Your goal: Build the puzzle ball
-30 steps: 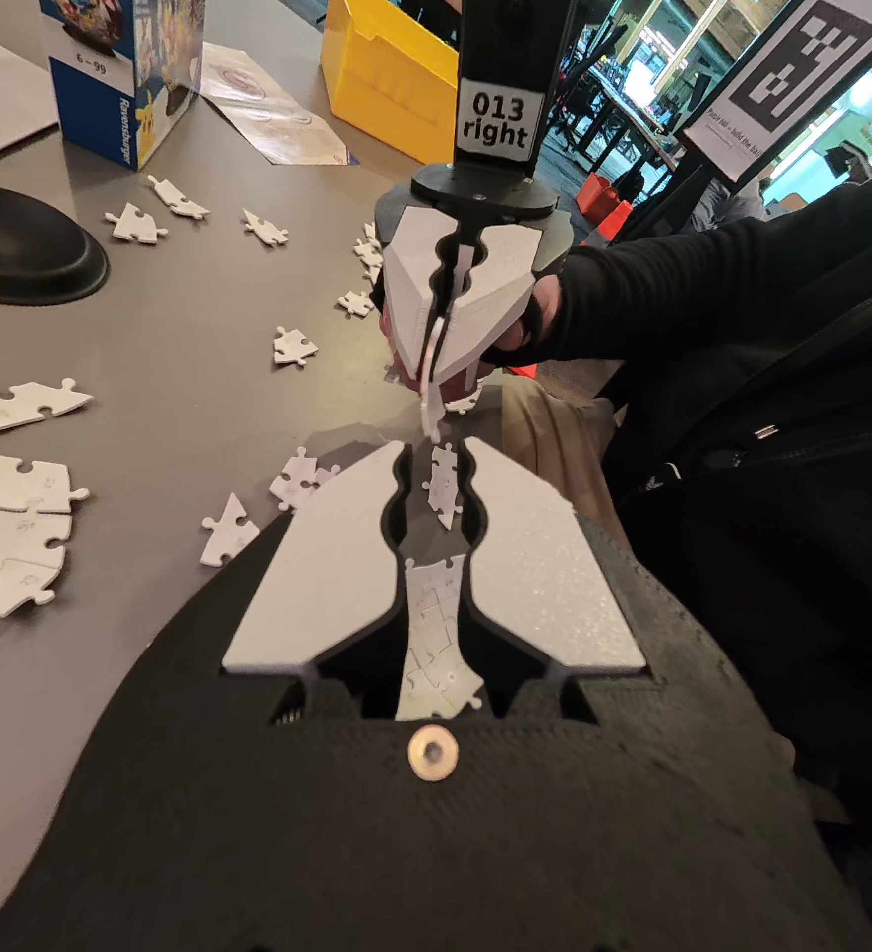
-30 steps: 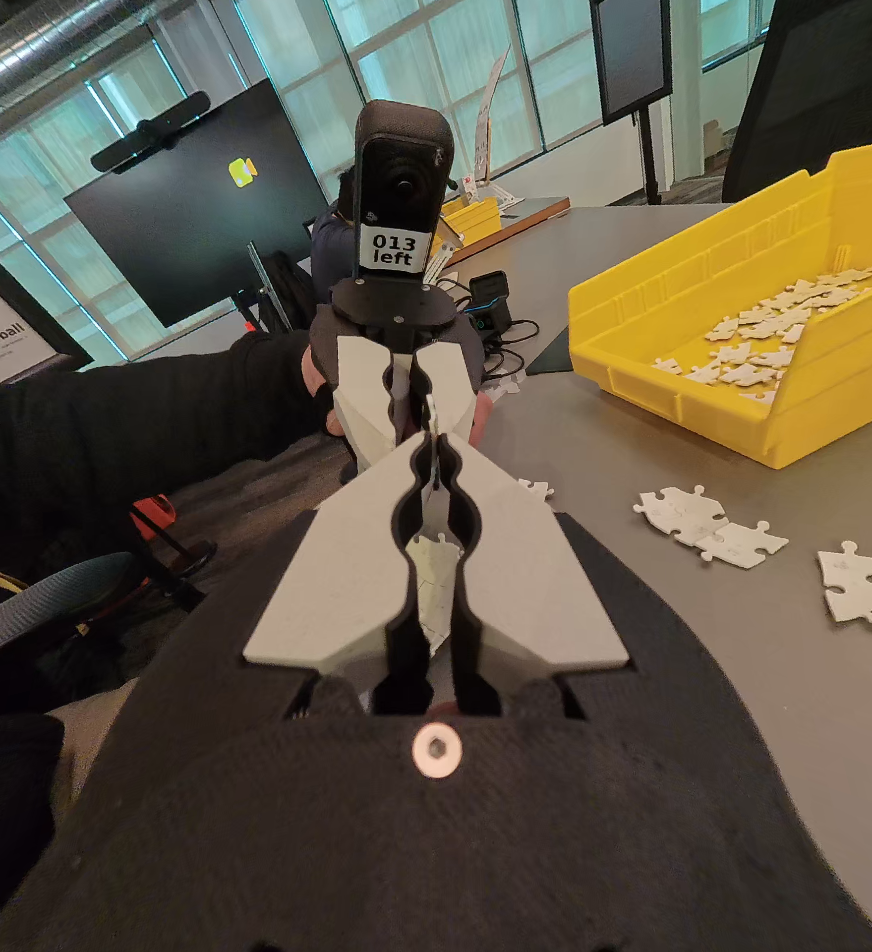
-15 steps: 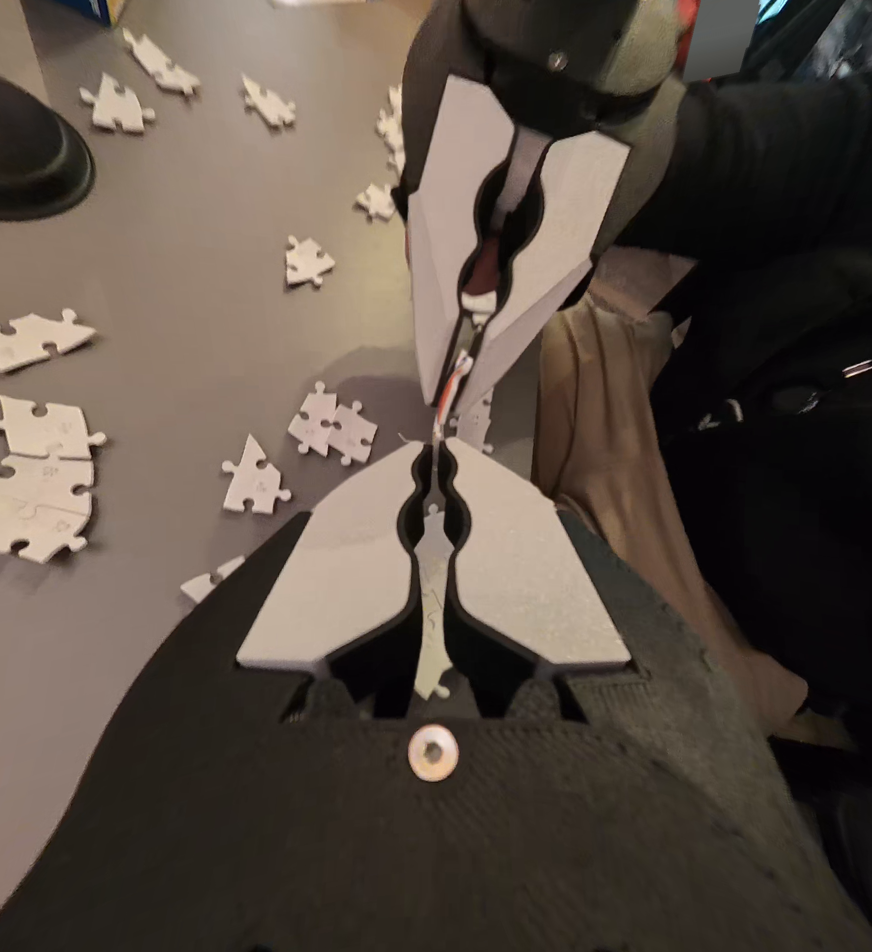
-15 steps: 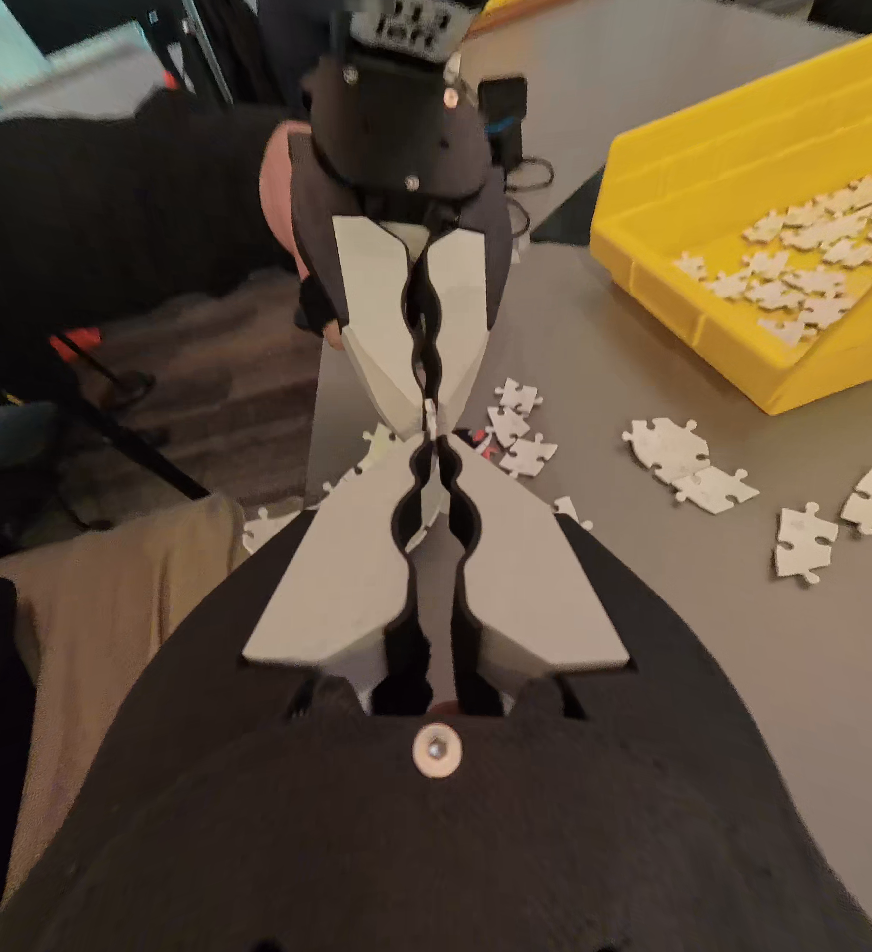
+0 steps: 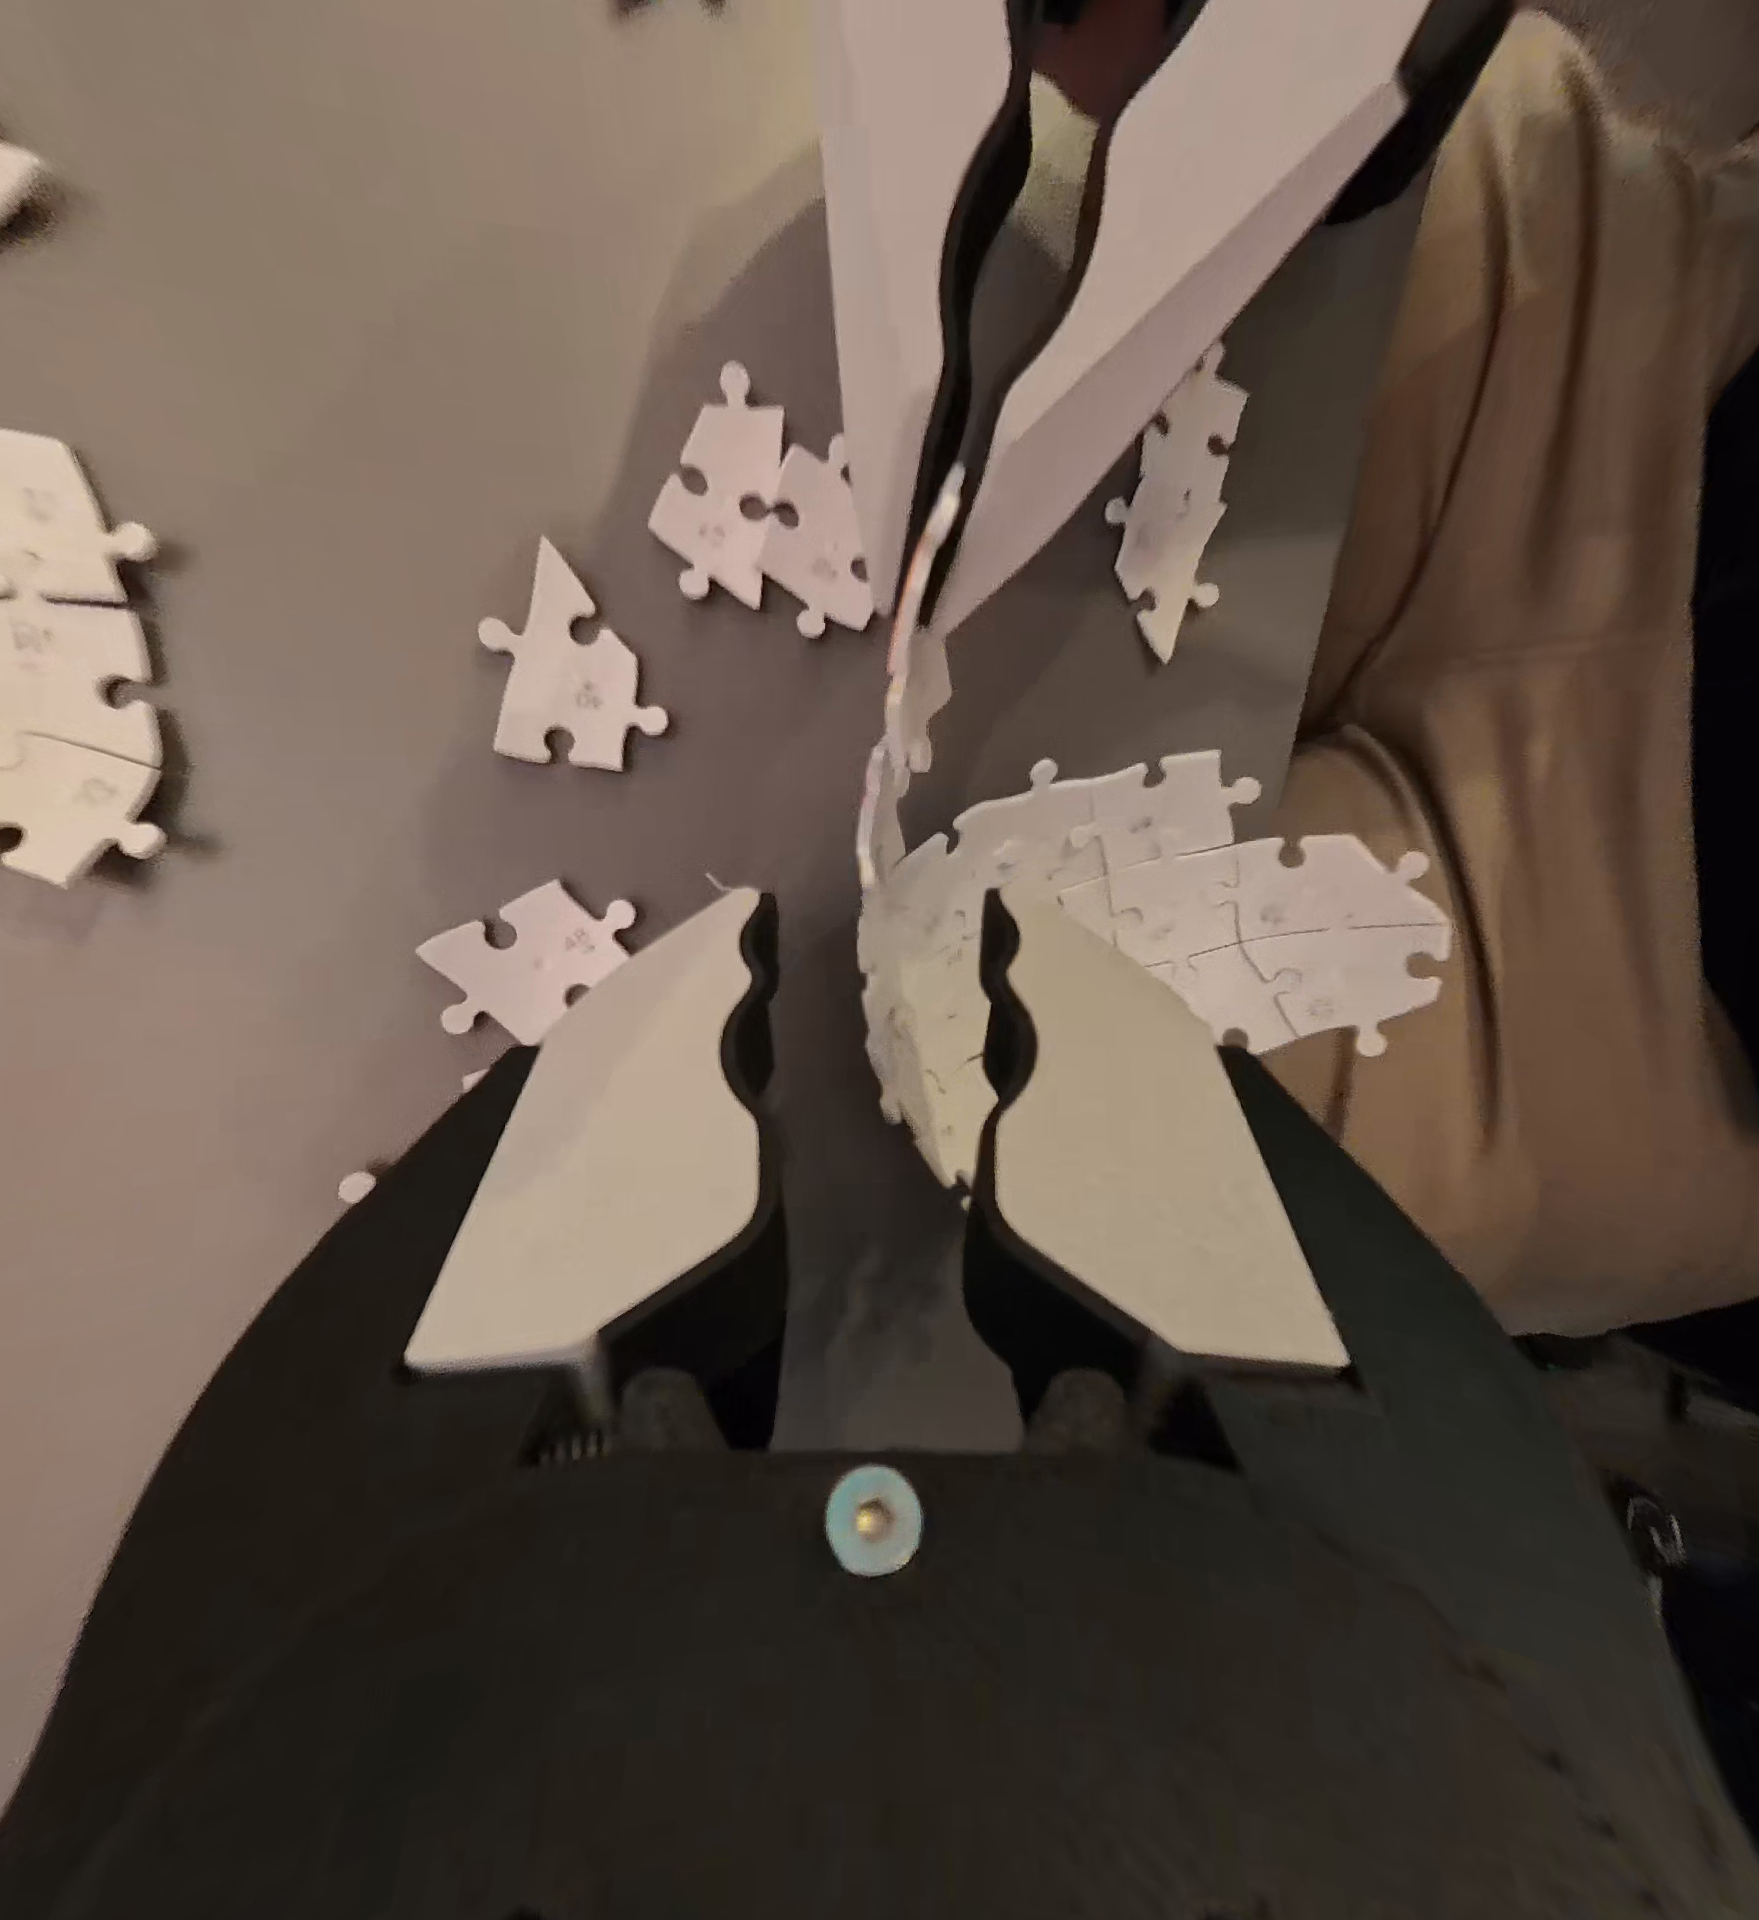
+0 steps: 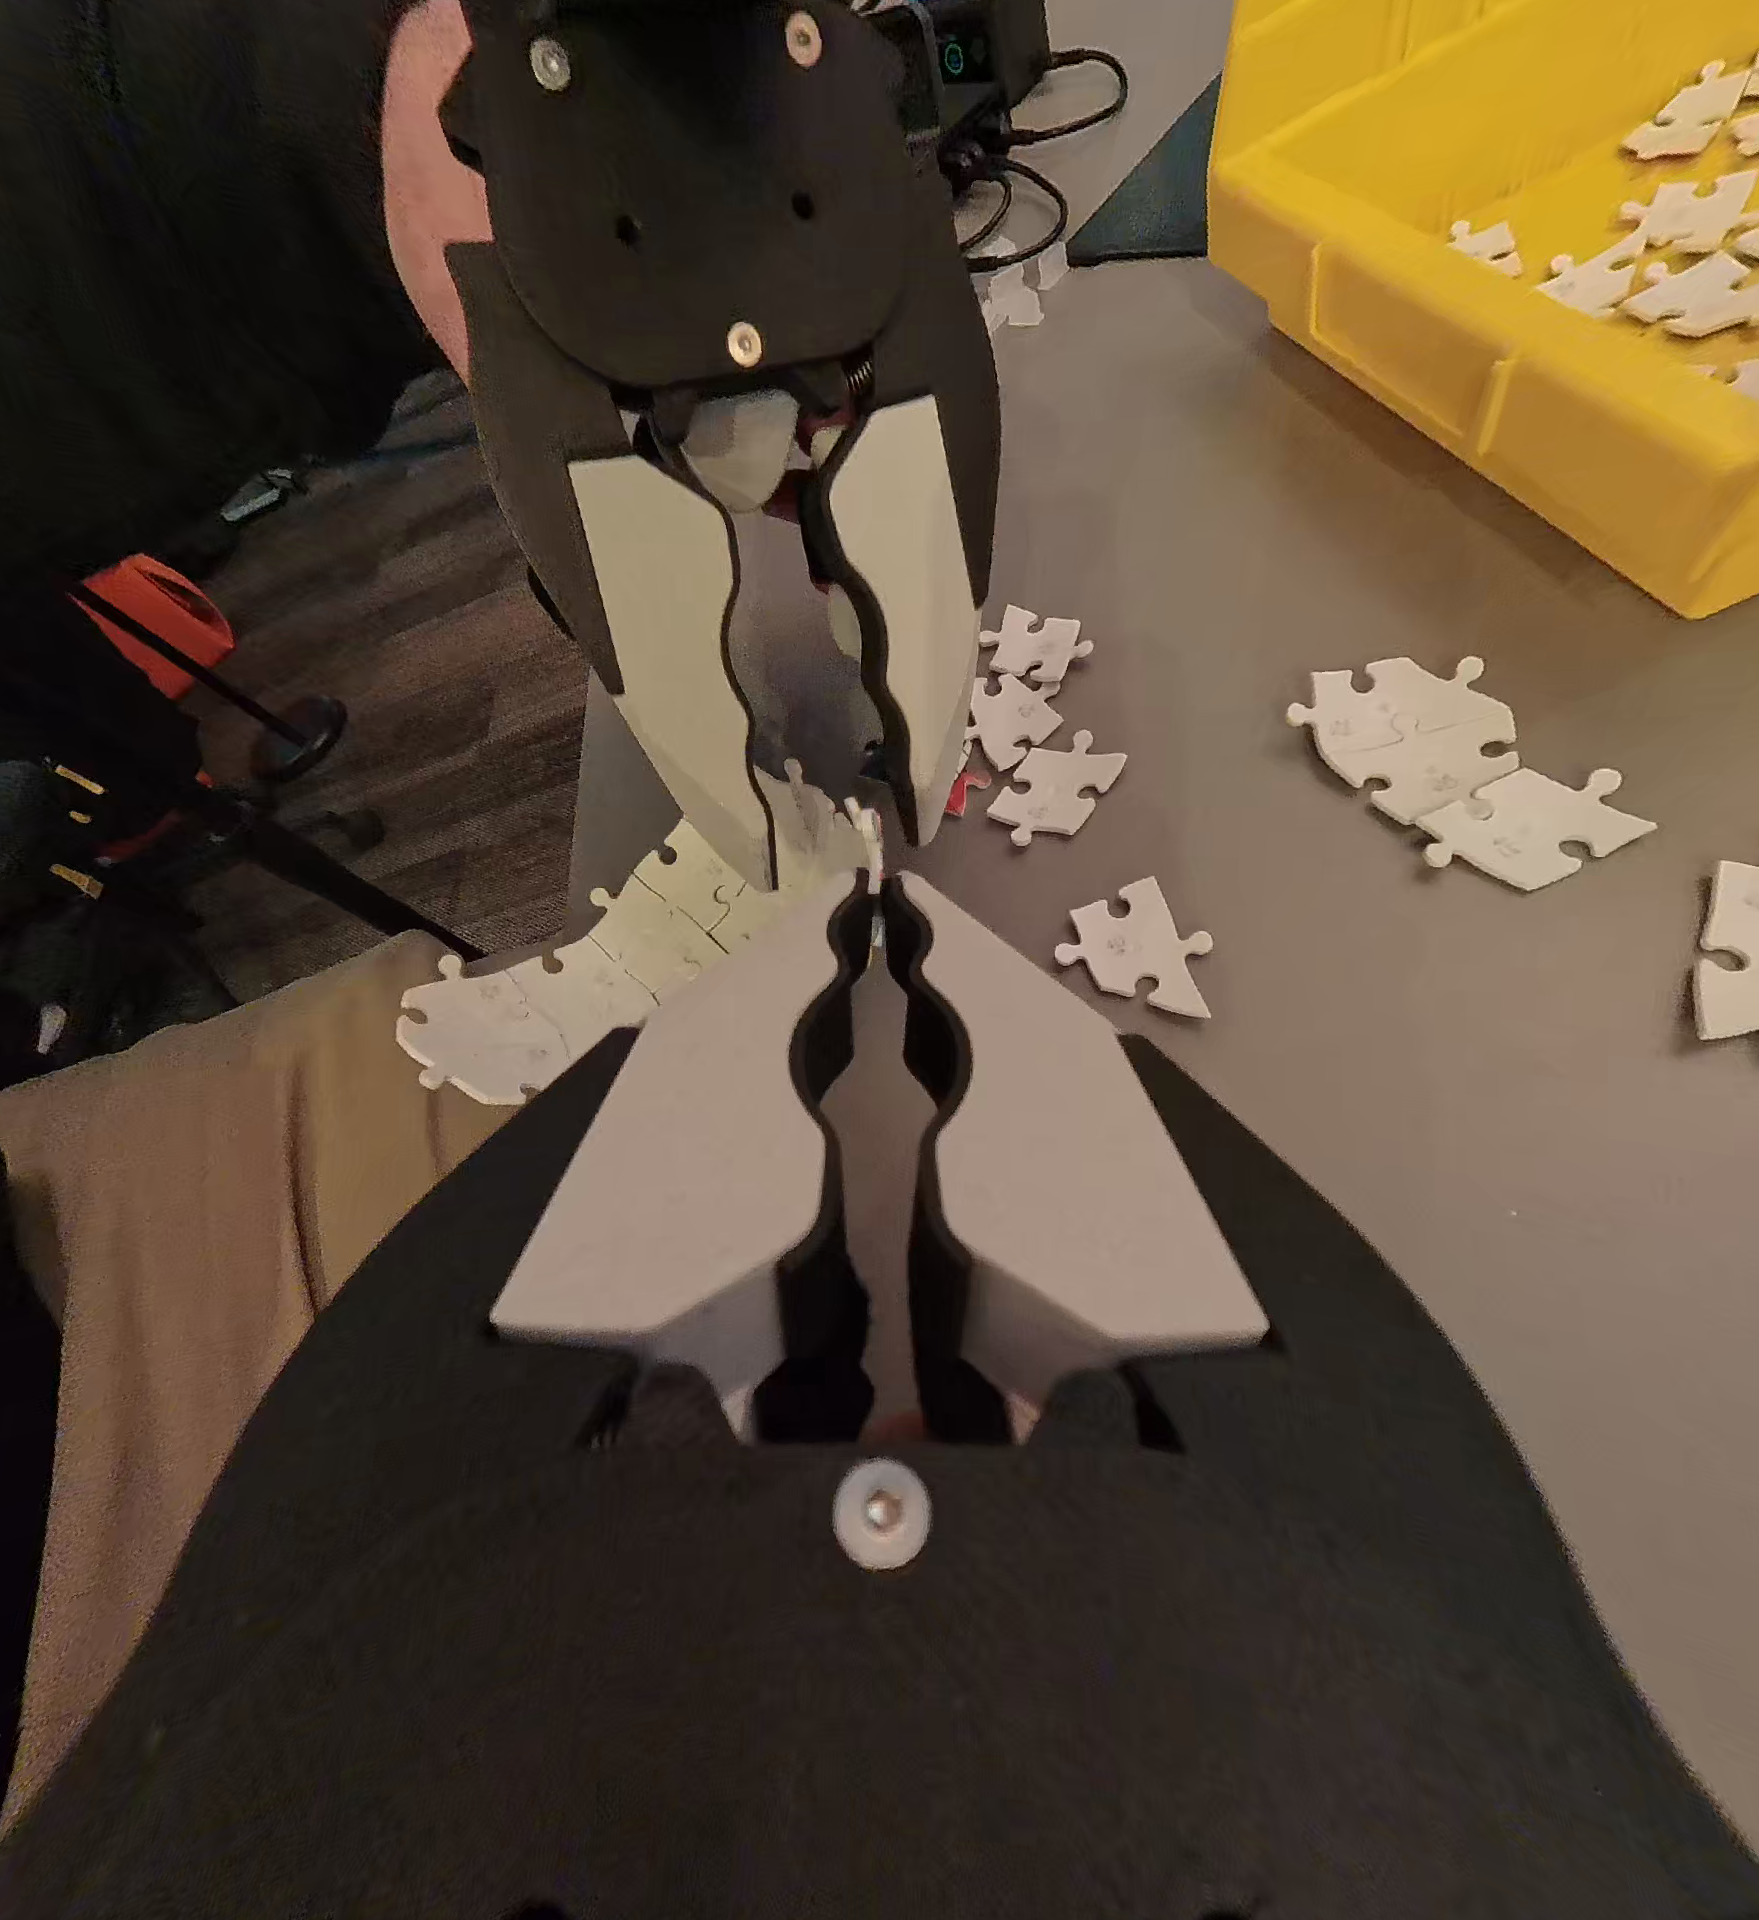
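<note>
1. Yellow plastic makes up the bin (image 6: 1540, 416), which sits far off to the right of the right gripper's fingers. Many loose white puzzle pieces (image 6: 1706, 281) lie inside it.
2. The right gripper (image 6: 877, 894) has its two fingers squeezed almost together at the tips. They pinch the thin edge of a curved strip of joined pieces (image 6: 563, 997).
3. That strip bends away to the left of the right gripper's fingers and hangs past the edge of the grey table (image 6: 1374, 1143), over tan cloth (image 6: 189, 1195).
4. The left gripper (image 5: 875, 914) has its fingers spread wide apart. It is not squeezing anything.
5. In the left wrist view the curved strip (image 5: 1218, 914) sits at the right finger of the left gripper, partly behind it. It is hard to tell if it touches that finger.
6. More white pieces lie flat on the table to the left of the left gripper's fingers: a single piece (image 5: 568, 675), a joined pair (image 5: 761, 520) and a bigger joined patch (image 5: 23, 665).
7. To the right of the right gripper's fingers lie a single piece (image 6: 1140, 945) close by and a joined group (image 6: 1457, 779) farther off.
</note>
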A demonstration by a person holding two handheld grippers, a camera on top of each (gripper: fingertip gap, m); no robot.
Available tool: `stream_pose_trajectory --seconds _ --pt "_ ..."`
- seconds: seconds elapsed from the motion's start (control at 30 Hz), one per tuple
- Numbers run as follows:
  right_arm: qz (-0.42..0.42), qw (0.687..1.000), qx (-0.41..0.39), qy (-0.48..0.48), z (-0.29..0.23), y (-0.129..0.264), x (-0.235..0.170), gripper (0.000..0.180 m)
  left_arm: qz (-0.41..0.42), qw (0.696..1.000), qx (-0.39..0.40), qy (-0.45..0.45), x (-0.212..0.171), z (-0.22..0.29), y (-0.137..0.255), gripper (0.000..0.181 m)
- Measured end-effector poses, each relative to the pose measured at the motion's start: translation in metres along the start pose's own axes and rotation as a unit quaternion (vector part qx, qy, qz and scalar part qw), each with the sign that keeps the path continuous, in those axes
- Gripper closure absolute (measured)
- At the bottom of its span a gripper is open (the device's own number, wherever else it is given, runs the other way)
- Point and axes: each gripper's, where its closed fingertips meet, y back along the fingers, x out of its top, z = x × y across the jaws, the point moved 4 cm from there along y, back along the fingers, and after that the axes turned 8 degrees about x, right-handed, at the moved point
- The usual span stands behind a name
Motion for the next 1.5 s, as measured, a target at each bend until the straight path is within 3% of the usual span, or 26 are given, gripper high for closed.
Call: stream_pose_trajectory --seconds 0.27,0.43,1.2,1.5 --pt "0.01 1.0 -0.002 -0.006 0.006 0.0 -0.003 0.179 -0.017 0.999 -0.037 -0.016 0.003 0.0 -0.015 0.17" --pt "0.017 1.0 0.006 0.0 0.004 -0.004 -0.003 0.179 -0.023 0.998 -0.048 -0.018 0.002 -0.001 -0.017 0.177" --pt "0.006 0.992 -0.062 0.11 -0.001 -0.016 -0.007 0.179 -0.003 0.992 -0.123 0.015 -0.005 -0.005 -0.019 0.177" --pt "-0.019 0.976 -0.113 0.187 -0.004 -0.019 -0.008 0.178 -0.003 0.991 -0.132 0.018 -0.007 -0.005 -0.02 0.177"
